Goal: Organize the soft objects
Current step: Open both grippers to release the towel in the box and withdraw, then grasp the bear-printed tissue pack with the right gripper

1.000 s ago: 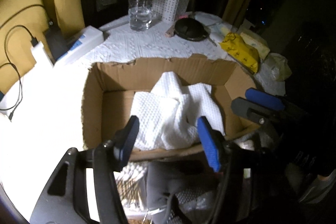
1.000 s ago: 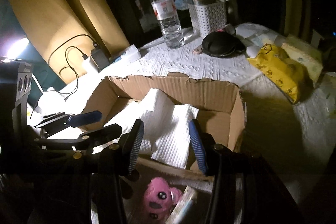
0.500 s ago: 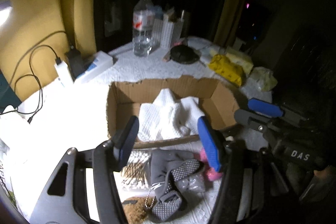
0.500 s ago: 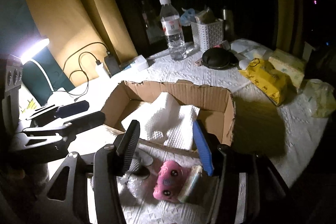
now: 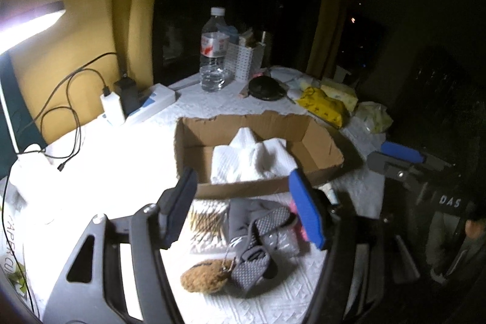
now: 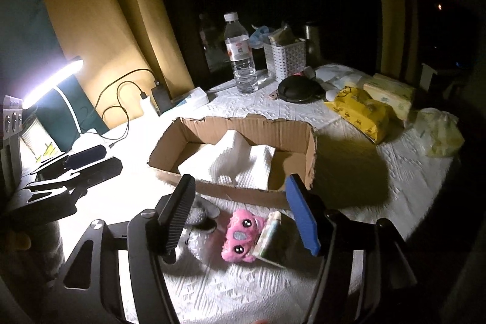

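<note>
My left hand-held gripper (image 5: 243, 202) and right hand-held gripper (image 6: 240, 213) hover empty, jaws opening, near the cardboard box (image 6: 306, 148) holding a white towel (image 6: 240, 163); pink plush (image 6: 238, 236) lies before the box.

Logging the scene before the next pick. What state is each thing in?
Cardboard box: open-topped, holds white towel.
Water bottle: upright, capped.
Desk lamp: on.
Pink plush: on table, outside box.
Left tool: opening, empty.
Right tool: opening, empty.

White towel (image 6: 240, 163) lies crumpled in the open cardboard box (image 6: 309, 148); nearer on the bench — grey glove (image 5: 252, 230), brown plush (image 5: 206, 275), pink plush (image 6: 240, 236).
</note>
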The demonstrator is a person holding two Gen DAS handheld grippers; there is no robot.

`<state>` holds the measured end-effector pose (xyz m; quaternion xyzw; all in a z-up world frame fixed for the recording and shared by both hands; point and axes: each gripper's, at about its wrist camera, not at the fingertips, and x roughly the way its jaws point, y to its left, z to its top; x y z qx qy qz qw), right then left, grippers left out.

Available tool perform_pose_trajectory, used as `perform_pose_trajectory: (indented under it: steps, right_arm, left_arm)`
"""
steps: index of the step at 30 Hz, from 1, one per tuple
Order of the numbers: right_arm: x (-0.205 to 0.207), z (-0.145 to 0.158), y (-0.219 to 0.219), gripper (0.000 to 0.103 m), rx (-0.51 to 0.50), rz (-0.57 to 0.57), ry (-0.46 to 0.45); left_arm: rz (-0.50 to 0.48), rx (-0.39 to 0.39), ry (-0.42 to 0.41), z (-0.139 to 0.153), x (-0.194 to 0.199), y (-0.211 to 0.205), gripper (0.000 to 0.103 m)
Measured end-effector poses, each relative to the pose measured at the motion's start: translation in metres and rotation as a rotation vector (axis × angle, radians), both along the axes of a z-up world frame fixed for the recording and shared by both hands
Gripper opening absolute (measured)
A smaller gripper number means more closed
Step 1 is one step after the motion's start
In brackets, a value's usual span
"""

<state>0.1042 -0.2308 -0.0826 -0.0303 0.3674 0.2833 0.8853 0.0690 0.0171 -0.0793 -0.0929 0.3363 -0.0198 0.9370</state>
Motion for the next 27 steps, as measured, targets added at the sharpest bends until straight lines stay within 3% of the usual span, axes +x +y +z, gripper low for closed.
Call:
perform_pose_trajectory:
  steps: [9,27]
  right_arm:
    - [-0.008,-0.021,-0.015,0.066,-0.005,-0.017,0.037]
    - [-0.002,-0.099,-0.037,0.066,-0.023,-0.074,0.182]
  left_arm:
    - [0.027,0.036,0.051,-0.033,-0.017,-0.004,0.065]
    - [0.126,0.005,0.191,-0.105,-0.032,0.007,0.065]
